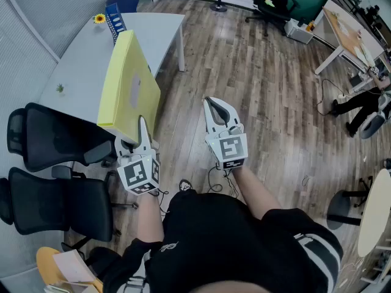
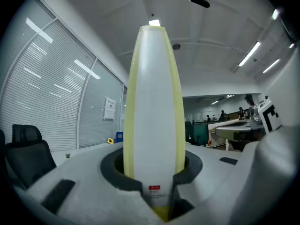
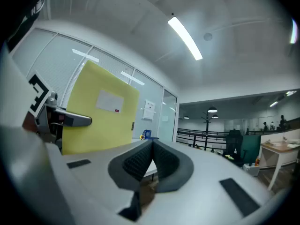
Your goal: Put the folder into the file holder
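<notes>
The white desk (image 1: 73, 72) is extending toward 11 o'clock in the head view. The yellow folder (image 1: 129, 84) is standing upright in the air beside its 3 o'clock edge. The left tongs (image 1: 142, 124) are grasping the folder's bottom end. The right tongs (image 1: 209, 102), at their 3 o'clock, are sitting clenched and empty. The blue file holder (image 1: 115, 22) is standing at the desk's 12 o'clock end, apart from the folder.

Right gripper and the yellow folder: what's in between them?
In the head view, only bare wooden floor shows between the right gripper and the yellow folder. Nothing sits in that gap. The left gripper grips the folder.
</notes>
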The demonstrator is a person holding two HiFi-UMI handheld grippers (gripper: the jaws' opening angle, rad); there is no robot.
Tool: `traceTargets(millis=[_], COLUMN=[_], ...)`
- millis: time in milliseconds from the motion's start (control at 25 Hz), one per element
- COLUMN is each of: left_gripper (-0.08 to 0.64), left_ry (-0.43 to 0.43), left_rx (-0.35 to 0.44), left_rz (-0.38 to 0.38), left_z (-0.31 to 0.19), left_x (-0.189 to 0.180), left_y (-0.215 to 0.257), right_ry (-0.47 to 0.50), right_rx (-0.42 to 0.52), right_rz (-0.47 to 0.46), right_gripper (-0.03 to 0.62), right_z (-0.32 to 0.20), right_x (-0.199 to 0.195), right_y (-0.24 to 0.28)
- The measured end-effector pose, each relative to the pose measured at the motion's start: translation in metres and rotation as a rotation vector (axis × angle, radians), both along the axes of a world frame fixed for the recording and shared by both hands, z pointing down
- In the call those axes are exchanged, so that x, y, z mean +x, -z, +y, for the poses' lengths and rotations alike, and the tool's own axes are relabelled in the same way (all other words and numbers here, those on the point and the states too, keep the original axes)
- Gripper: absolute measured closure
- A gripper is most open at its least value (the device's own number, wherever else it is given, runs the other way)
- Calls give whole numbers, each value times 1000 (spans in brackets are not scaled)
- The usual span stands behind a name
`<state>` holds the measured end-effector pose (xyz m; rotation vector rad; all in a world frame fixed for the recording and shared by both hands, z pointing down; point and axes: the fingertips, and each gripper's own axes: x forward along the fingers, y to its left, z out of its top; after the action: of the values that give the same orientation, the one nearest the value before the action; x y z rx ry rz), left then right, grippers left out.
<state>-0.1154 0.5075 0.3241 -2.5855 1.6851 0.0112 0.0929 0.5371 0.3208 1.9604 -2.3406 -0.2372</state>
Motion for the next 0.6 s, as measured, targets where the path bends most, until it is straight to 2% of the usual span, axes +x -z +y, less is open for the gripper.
traceTargets(millis=[280,400,600], left_gripper=[430,430,430], left_ry=[-51,-63,-60], left_rx=[-8,2,-5], left_rz=[-15,-7,20], left_z=[-38,-50,-72], left_x=[-24,-33,-28], left_y=[-4,-3,-11], right_ry=[-82,-71,-60], right_rx=[-35,-36,-48], right_rz=[-51,-76,-45], right_gripper=[588,588,588], right_z=[-30,-35,-60], right_x=[-17,-23,-20], right_y=[-7,-21,-23])
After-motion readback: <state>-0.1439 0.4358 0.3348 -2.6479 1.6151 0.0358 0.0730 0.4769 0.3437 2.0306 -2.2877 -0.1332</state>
